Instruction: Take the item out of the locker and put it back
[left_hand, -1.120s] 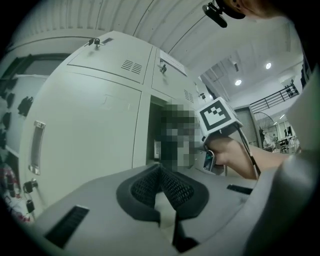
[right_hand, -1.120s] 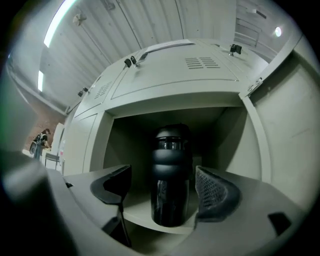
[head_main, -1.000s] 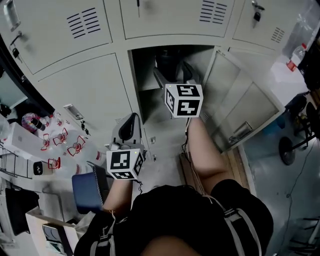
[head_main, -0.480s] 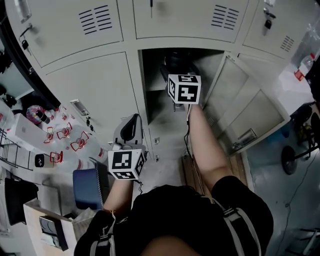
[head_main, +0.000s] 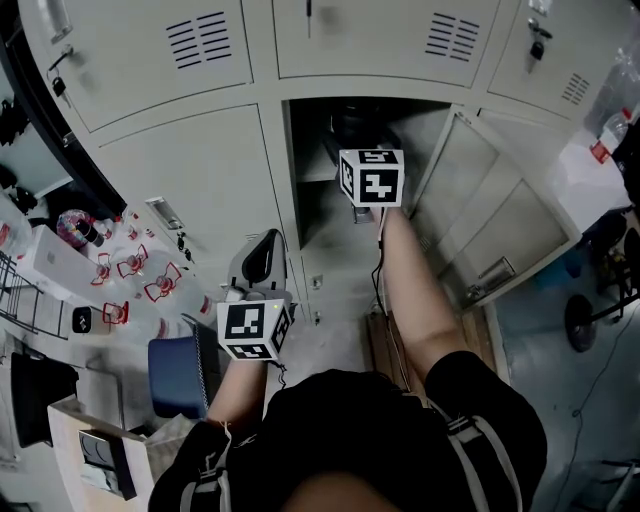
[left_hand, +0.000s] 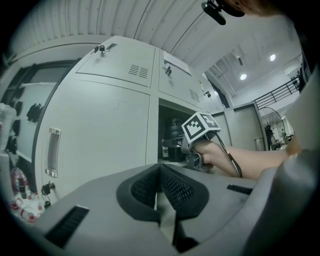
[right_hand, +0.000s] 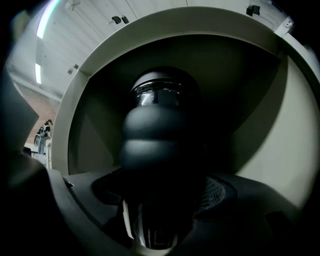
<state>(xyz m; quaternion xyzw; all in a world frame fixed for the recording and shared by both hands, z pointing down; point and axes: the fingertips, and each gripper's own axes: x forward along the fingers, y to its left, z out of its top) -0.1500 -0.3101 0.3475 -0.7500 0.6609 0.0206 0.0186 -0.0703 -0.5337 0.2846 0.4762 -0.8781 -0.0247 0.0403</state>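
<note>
While your right gripper (right_hand: 162, 205) was inside the open locker (head_main: 300, 160), that compartment contained one dark ribbed bottle (right_hand: 160, 125), upright and at the far end of the opening. Whether it rested on the shelf could not be determined. The locker's door (head_main: 500, 215) stood swung out to the right. The neighbouring lockers (head_main: 190, 170) to the left and above were shut. Your right gripper's jaws were clamped on the bottle's lower body, one on each side. Your left gripper (left_hand: 160, 187) had its jaws pressed together with nothing between them. You held it near you, left of the open compartment, well apart from the bottle.
</note>
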